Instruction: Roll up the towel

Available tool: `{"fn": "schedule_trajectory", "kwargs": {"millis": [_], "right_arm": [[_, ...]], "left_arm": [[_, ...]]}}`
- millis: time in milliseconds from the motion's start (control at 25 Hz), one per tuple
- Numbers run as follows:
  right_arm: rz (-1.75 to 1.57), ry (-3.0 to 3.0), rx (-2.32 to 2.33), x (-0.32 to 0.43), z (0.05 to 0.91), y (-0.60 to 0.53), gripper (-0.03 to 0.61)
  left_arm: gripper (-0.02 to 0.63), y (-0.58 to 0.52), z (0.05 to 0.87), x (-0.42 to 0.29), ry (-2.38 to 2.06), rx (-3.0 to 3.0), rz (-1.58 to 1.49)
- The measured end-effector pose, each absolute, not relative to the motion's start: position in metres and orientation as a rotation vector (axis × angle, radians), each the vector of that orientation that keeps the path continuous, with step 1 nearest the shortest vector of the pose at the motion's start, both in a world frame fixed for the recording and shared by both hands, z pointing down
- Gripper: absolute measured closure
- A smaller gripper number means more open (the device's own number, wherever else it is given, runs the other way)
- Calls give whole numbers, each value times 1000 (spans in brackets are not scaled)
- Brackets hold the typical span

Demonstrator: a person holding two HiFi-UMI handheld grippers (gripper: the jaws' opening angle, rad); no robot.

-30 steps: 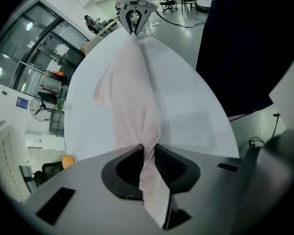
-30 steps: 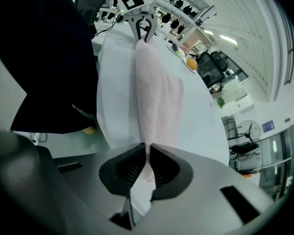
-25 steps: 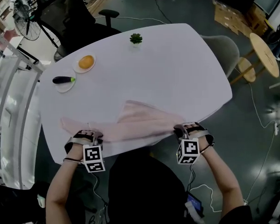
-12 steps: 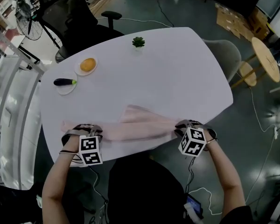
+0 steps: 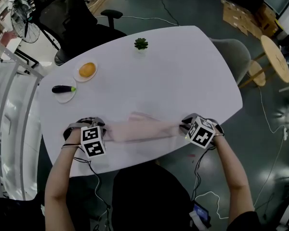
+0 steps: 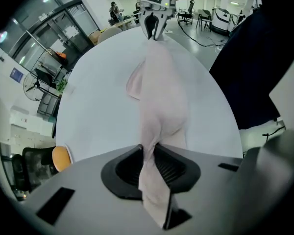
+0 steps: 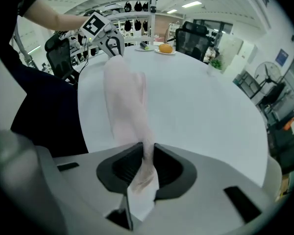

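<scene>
Towel: the pink towel (image 5: 142,130) is bunched into a loose band that runs from one gripper to the other, over the table's near edge and close to the person; the head view blurs it.
Left gripper: the left gripper (image 6: 149,153) has its jaws clamped on one end of the towel, with cloth spilling out behind them.
Right gripper: the right gripper (image 7: 148,153) pinches the other end. Its jaws have just been opening a little, yet the cloth sits between them with the pads against it.
Surface: a white rounded table (image 5: 183,71), bare around the towel.
Far side of the table: a small green plant (image 5: 141,43).
Left side of the table: an orange (image 5: 87,70) on a white plate (image 5: 94,74), and an eggplant (image 5: 62,88) on a second plate (image 5: 67,97).
Room: dark grey floor (image 5: 183,8); a black office chair (image 5: 67,13) beyond the table; a grey chair (image 5: 233,52) at its right; a round wooden table (image 5: 274,57) further right; a standing fan (image 5: 19,16) at the far left.
</scene>
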State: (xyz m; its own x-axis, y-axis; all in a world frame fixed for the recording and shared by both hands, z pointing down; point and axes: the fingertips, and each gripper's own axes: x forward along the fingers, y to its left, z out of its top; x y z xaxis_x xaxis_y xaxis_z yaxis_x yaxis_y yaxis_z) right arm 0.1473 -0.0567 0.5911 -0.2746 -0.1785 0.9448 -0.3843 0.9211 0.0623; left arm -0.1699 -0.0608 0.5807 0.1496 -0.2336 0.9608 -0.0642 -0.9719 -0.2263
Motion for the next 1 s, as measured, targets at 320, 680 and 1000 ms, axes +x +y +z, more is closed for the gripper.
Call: {"fn": "schedule_trajectory", "kwargs": {"millis": [320,680,1000], "right_arm": [[283,-1874,471,150,603,-70,472],[192,-1919,548,156,580,-74,402],[-33,-1952,609,158,541,-56,383]], "left_arm": [[523,-71,590,-167,307,-2294,-1938],[403,-68,564,-177,443,-2314,-1845],[382,-35,546,-167,453,-2306,-1774]]}}
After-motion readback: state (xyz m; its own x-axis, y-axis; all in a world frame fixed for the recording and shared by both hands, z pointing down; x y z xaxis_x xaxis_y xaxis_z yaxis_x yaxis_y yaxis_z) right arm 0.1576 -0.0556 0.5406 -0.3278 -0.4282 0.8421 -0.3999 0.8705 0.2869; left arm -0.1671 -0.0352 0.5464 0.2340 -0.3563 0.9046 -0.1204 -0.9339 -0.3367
